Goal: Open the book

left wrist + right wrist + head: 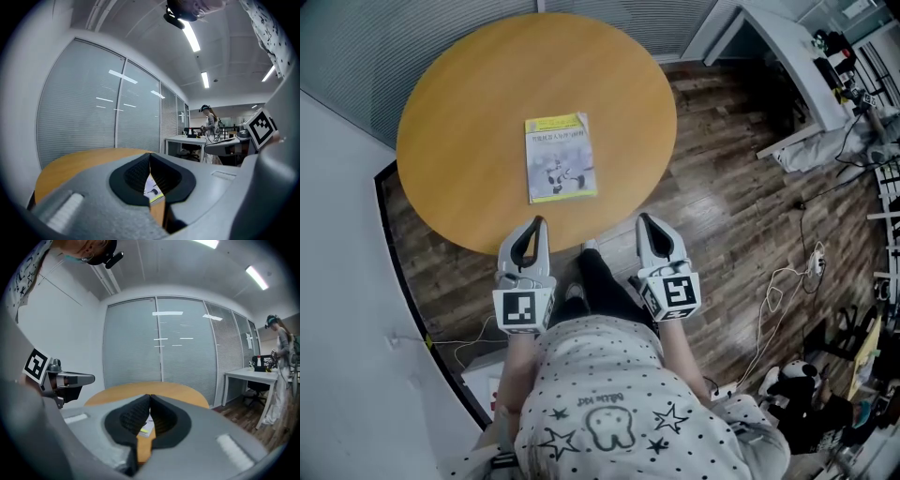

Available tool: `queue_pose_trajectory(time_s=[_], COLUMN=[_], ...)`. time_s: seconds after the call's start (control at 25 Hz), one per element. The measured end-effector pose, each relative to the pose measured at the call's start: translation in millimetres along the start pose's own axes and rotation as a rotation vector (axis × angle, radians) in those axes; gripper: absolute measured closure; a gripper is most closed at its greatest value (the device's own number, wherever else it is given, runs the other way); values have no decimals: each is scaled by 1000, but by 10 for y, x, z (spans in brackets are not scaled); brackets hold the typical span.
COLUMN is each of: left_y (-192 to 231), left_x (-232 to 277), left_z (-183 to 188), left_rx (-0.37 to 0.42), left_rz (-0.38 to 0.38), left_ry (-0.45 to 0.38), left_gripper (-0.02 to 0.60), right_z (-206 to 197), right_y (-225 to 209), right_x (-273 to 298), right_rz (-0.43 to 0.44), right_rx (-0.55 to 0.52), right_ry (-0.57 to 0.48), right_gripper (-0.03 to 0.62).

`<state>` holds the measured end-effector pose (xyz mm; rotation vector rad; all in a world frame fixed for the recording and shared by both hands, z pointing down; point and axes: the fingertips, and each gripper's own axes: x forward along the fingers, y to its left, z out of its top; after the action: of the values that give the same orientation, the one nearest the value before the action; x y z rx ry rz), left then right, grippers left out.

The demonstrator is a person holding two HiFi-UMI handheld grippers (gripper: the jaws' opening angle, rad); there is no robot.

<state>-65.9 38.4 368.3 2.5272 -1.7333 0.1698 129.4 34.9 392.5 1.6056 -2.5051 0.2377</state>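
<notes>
**Position.** My left gripper hangs at the near edge of the table. Its jaws are together at the tips with nothing between them. In the left gripper view the book shows only through the oval gap behind the closed tips. The book lies closed, cover up, flat near the table's centre, ahead of both grippers and well apart from each. My right gripper sits level with the left one, and its tips are also pressed together on nothing.

**Probable faults.**
- Left side: closed tips cannot pinch a cover. If I push at the edge without parting them, the book will likely slide across the smooth top.
- Book: the cover looks thin. A tip wedged under it at a steep angle may crease it or lift several pages with it. I cannot tell which edge is the spine, and prying there would open nothing.
- Right side: if this gripper does not press the book down, the whole book may pivot.

**Materials.** Both grippers have grey moulded shells, black ribbed pads and a marker cube at the rear. The table is round, with a smooth orange wood-tone surface. The book is a slim rectangular paperback with a pale cover and a yellow-green band.
</notes>
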Motion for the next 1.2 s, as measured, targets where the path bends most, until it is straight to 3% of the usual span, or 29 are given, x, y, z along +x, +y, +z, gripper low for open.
queue_pose_trajectory(time_s=[0.68, 1.2], left_y=[417, 432], left_x=[1166, 1604], left_z=[83, 42], left_rx=[-38, -33], left_rz=[125, 169], left_ry=[24, 45], left_gripper=[571, 571], right_z=[125, 87], right_y=[-619, -971], right_x=[1397, 1801], right_rz=[156, 195], right_rx=[-15, -3], right_ry=[75, 98], right_gripper=[591, 591])
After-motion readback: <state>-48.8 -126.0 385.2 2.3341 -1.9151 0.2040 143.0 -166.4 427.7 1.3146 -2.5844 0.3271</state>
